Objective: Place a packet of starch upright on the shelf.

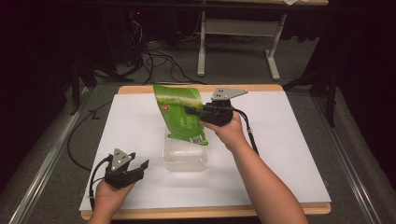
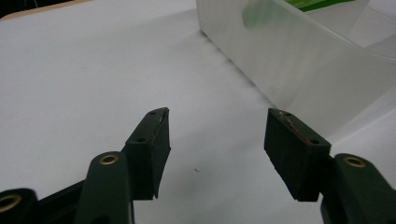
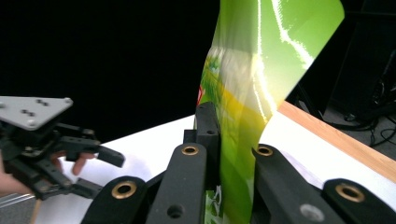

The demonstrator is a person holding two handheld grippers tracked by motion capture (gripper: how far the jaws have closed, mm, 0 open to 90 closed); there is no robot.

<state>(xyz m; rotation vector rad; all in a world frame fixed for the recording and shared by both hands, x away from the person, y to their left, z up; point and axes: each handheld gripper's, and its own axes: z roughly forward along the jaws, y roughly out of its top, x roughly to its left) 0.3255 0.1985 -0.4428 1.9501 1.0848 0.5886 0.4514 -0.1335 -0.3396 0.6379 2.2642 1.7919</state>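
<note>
1. The right gripper (image 1: 192,111) is raised above the middle of the desk (image 1: 289,154), and its fingers are clenched on a green pouch (image 1: 183,114), pinching it at about mid-height from the pouch's right edge.
2. The green pouch hangs clear of the desk, roughly upright and tilted a little; its lower edge, with a barcode label, sits just above the far rim of a clear plastic container (image 1: 185,157).
3. In the right gripper view the pouch (image 3: 254,84) rises between the two black fingers (image 3: 207,126), its glossy green face catching the light.
4. The clear plastic container stands on the white desk surface near the middle, directly below the pouch; I cannot tell whether the pouch touches it.
5. The left gripper (image 1: 138,165) is held low near the front left of the desk, well apart from the pouch, with its fingers released and spread, gripping nothing.
6. In the left gripper view the spread fingers (image 2: 149,140) point over the bare white surface, and the container's translucent wall (image 2: 299,70) stands near, ahead and to the right.
7. The left gripper (image 3: 100,170) also appears in the right gripper view, low at the left.
</note>
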